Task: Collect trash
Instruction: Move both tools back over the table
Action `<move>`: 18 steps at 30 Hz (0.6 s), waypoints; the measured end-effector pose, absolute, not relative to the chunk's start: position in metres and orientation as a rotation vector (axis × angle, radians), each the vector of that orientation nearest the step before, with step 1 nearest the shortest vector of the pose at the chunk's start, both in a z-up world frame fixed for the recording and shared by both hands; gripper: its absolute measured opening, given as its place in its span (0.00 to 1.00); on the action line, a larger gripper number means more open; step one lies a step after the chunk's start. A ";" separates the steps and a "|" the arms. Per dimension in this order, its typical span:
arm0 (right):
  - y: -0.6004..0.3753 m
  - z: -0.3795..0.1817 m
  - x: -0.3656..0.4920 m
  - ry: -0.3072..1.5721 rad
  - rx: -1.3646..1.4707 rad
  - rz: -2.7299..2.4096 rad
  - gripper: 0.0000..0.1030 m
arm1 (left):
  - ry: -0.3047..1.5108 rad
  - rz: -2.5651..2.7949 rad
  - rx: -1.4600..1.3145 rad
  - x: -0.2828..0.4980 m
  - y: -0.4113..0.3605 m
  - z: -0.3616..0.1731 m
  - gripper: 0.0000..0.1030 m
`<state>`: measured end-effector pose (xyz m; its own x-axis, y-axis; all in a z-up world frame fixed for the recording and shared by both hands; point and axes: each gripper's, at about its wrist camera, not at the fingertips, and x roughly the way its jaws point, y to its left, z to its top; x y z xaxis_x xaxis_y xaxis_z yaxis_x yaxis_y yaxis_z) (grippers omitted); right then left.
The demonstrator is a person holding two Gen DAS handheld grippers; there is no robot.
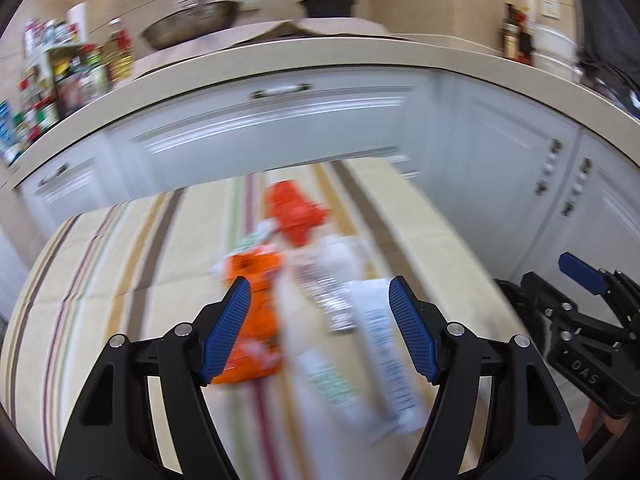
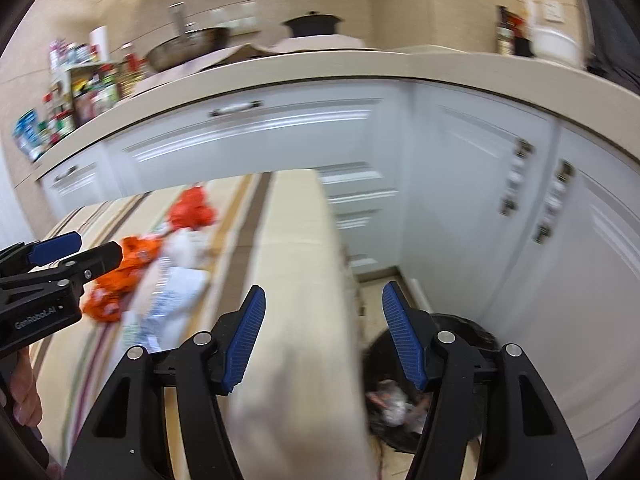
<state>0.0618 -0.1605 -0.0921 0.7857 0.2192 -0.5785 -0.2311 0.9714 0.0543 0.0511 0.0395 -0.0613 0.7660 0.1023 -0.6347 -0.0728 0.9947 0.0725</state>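
Note:
A pile of trash lies on a striped tablecloth: an orange snack bag [image 1: 252, 312], a crumpled red-orange wrapper [image 1: 294, 212], a white wrapper [image 1: 320, 292] and a white and blue packet [image 1: 384, 344]. My left gripper [image 1: 320, 292] is open and empty just above the pile. My right gripper [image 2: 322, 296] is open and empty over the table's right edge; it also shows in the left wrist view [image 1: 580, 276]. A black trash bin [image 2: 400, 404] with trash inside stands on the floor below it. The pile shows blurred in the right wrist view [image 2: 132, 264].
The table [image 2: 296, 240] stands in front of white kitchen cabinets [image 1: 280, 128]. A beige countertop [image 1: 320, 56] carries a wok [image 1: 192, 24], a black pot [image 1: 328, 4] and bottles [image 1: 72, 68] at the left. Both views are motion-blurred.

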 end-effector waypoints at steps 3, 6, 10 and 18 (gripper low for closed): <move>-0.135 -0.091 0.059 0.628 -0.040 0.294 0.58 | 0.699 0.160 0.024 0.040 0.070 -0.064 0.68; -0.116 -0.092 0.056 0.638 -0.058 0.336 0.58 | 0.709 0.212 -0.001 0.029 0.097 -0.067 0.68; -0.088 -0.096 0.052 0.658 -0.092 0.383 0.58 | 0.722 0.258 -0.024 0.015 0.126 -0.073 0.68; -0.061 -0.112 0.051 0.724 -0.147 0.399 0.58 | 0.741 0.305 -0.062 0.001 0.157 -0.084 0.68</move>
<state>0.0512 -0.0606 -0.1121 0.6783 0.3033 -0.6693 -0.4037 0.9149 0.0054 0.0015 0.1571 -0.0845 0.6955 0.2519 -0.6729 -0.2952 0.9540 0.0520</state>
